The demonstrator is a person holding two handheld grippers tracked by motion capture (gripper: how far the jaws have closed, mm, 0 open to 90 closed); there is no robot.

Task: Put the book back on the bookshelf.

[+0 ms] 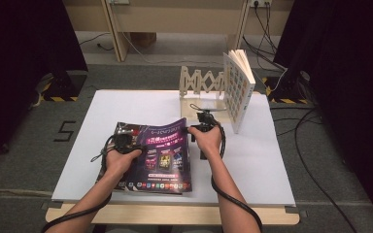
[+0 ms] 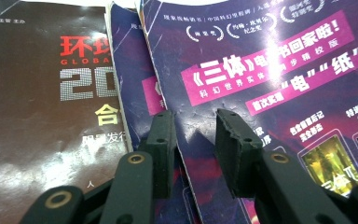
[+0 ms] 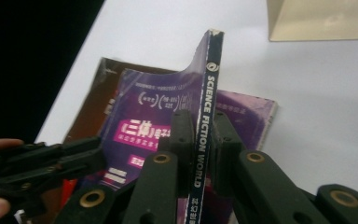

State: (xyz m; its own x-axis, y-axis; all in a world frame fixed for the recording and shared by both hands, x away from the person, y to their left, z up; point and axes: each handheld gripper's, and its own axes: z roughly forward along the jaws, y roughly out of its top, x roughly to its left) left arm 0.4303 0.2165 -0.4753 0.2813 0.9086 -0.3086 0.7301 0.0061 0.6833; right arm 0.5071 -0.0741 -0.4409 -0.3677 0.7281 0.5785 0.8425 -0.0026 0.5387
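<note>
**Desk:** What's in the frame?

**Photographer:** A person at a white counter (image 1: 272,160), working a stack of magazines with a pair of tongs in each hand. The right tongs (image 3: 200,135) are closed tight on the spine of the top purple magazine (image 3: 144,130); that edge is lifted and the cover curls up between the jaws, spine lettering running straight through them.

**Desk:** And the left?

**Photographer:** The left tongs (image 2: 193,140) stand partly open, jaws on either side of the same cover's free edge, gripping nothing yet as far as I can tell. Just left of them lies a brown magazine (image 2: 42,116), lower in the stack.

**Desk:** Why hold it by the spine?

**Photographer:** My reading: the spine is the stiffest part, so a pinch there lifts the whole issue and not a single page. The left pair looks placed to steady or catch the floppy side so it doesn't sag or drag the ones below.

**Desk:** Where is it headed?

**Photographer:** Likely the wooden rack (image 1: 201,82), just beyond the right tongs. A book (image 1: 238,87) stands upright there already, leaning at its far end, with open room beside it.

**Desk:** Risk?

**Photographer:** The glossy cover slipping, I'd guess.
</note>
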